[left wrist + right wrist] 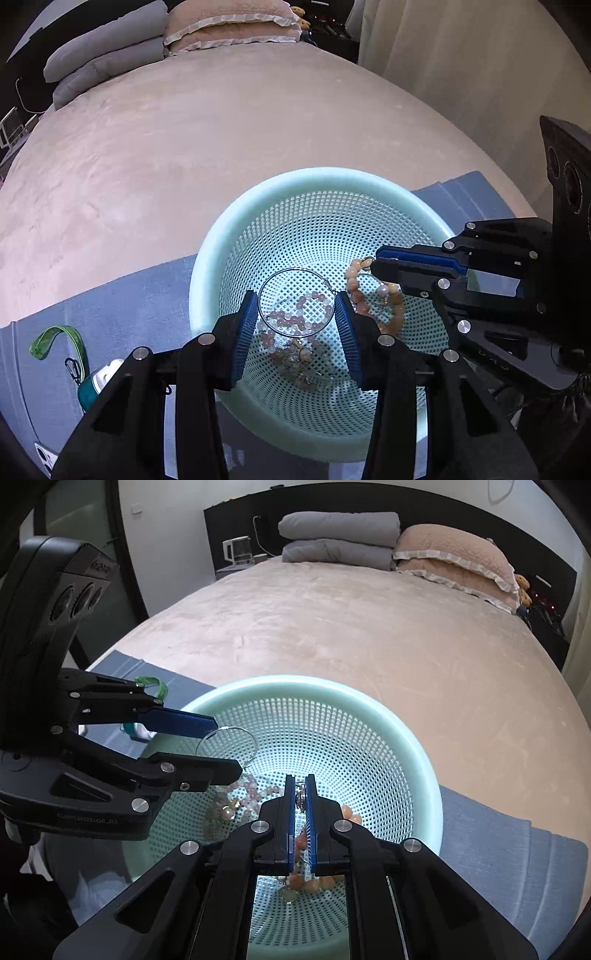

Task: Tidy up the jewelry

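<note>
A mint-green perforated basket (314, 177) (369, 709) sits on a blue cloth on the bed. Inside lie a pink bead bracelet (295, 321) (251, 790) and a tangle of chain jewelry (303, 362). My left gripper (297, 314) (225, 747) hangs over the basket with a thin silver hoop (295, 301) (227, 744) spanning the gap between its blue pads, touching both. My right gripper (301, 805) (373, 269) is shut on an orange bead bracelet (369, 295) (310, 882), which dangles inside the basket.
A blue cloth (129, 302) (498, 834) covers the bed's near edge. A green strap with a clip (55, 339) and a teal item (92, 384) lie left of the basket. Pillows (454, 557) and folded grey bedding (340, 539) sit at the far end.
</note>
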`<state>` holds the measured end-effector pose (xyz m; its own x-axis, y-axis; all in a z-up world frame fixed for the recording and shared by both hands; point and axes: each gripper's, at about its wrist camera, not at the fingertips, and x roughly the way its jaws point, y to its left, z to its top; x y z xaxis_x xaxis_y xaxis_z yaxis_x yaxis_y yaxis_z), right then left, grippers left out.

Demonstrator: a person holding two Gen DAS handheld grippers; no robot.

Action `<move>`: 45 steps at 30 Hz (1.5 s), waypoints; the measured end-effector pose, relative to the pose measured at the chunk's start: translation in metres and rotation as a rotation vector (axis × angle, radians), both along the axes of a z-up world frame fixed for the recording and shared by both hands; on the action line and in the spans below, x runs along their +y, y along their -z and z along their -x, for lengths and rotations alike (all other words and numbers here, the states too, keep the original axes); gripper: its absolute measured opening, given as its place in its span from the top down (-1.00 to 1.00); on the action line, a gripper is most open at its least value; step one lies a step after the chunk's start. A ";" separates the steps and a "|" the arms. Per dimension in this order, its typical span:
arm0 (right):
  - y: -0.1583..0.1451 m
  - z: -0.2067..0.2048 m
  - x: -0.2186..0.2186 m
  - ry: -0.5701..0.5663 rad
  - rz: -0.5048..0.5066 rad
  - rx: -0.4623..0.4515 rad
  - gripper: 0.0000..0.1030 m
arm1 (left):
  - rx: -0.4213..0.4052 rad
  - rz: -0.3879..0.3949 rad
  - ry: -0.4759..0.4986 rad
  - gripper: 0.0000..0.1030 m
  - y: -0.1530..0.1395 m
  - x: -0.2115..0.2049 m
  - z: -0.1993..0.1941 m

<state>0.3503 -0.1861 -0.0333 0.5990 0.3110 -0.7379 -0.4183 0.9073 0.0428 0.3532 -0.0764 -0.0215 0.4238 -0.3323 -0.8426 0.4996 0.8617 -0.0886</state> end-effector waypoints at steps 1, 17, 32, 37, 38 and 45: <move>0.004 -0.003 0.000 -0.002 0.009 0.011 0.90 | 0.007 -0.020 0.009 0.15 0.004 -0.002 -0.002; 0.011 -0.004 -0.009 -0.008 -0.027 0.039 0.89 | -0.040 -0.176 0.061 0.11 0.021 -0.020 -0.006; -0.015 0.022 -0.024 0.052 -0.034 0.001 0.60 | -0.090 -0.162 0.082 -0.43 -0.005 -0.011 0.020; -0.036 0.039 -0.031 0.092 -0.046 -0.047 -0.22 | -0.124 -0.152 0.045 -0.67 -0.022 0.002 0.036; -0.042 0.043 -0.032 0.103 -0.047 -0.059 -0.30 | -0.128 -0.146 0.032 -0.74 -0.026 0.005 0.039; -0.083 0.078 -0.042 0.176 -0.065 -0.158 -0.67 | -0.198 -0.111 -0.043 -0.89 -0.059 0.027 0.070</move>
<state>0.2718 -0.2279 0.0498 0.7548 0.2355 -0.6122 -0.2604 0.9642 0.0499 0.2833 -0.0498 0.0375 0.5960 -0.2205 -0.7722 0.4607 0.8815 0.1038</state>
